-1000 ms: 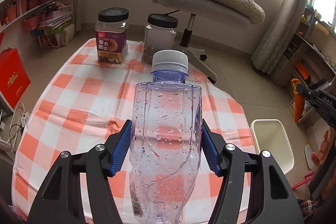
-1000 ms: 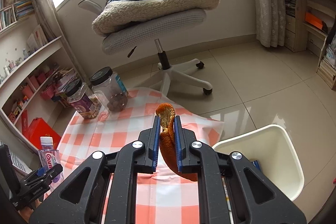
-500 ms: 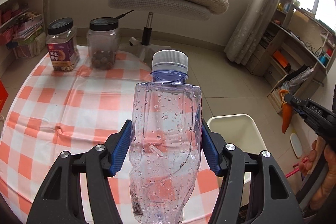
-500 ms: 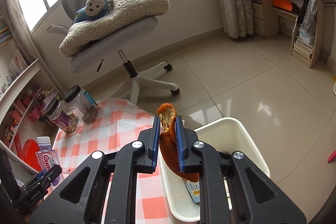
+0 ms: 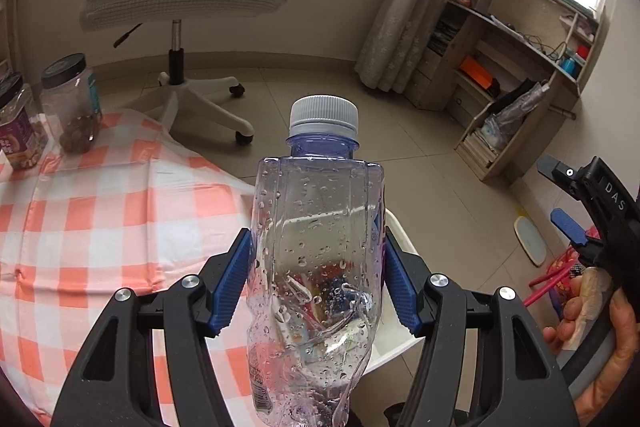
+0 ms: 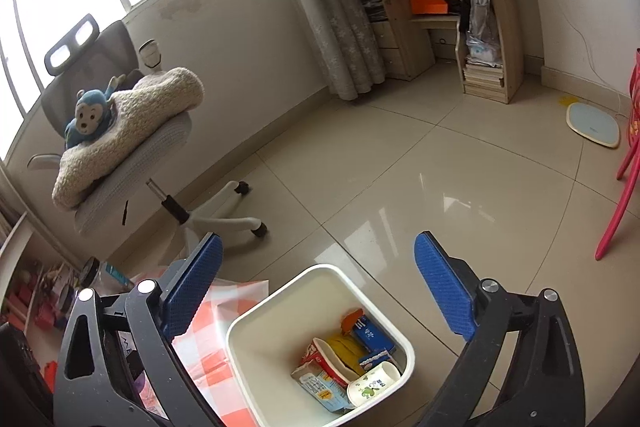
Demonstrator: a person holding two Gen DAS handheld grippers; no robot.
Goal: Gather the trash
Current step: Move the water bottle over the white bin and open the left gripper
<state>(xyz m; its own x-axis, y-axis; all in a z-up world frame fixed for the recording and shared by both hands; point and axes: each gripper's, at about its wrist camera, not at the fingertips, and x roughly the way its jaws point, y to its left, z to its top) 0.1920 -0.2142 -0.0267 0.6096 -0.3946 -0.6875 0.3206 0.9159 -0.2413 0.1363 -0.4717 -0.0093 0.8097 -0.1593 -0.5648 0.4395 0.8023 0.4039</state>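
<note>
My left gripper (image 5: 316, 251) is shut on a clear, crumpled plastic bottle (image 5: 320, 195) with a white cap, held upright beyond the table edge, above the near rim of the white bin (image 5: 394, 349). In the right wrist view my right gripper (image 6: 318, 247) hangs over the white bin (image 6: 248, 327); its jaws are opening wide with nothing between them. An orange peel (image 6: 351, 317) lies in the bin among cartons and a paper cup. The right gripper (image 5: 556, 191) also shows at the right edge of the left wrist view, held by a hand.
The table with the orange-checked cloth (image 5: 100, 219) lies to the left, with two black-lidded jars (image 5: 74, 107) at its far edge. An office chair (image 6: 132, 155) with a blanket and a toy monkey stands behind. A wooden desk (image 6: 460, 7) and a red chair (image 6: 624, 187) are at the right.
The right gripper moved from the table to over the bin and opened; the orange peel left its jaws and now lies in the bin. The left gripper carried the bottle right, towards the bin.
</note>
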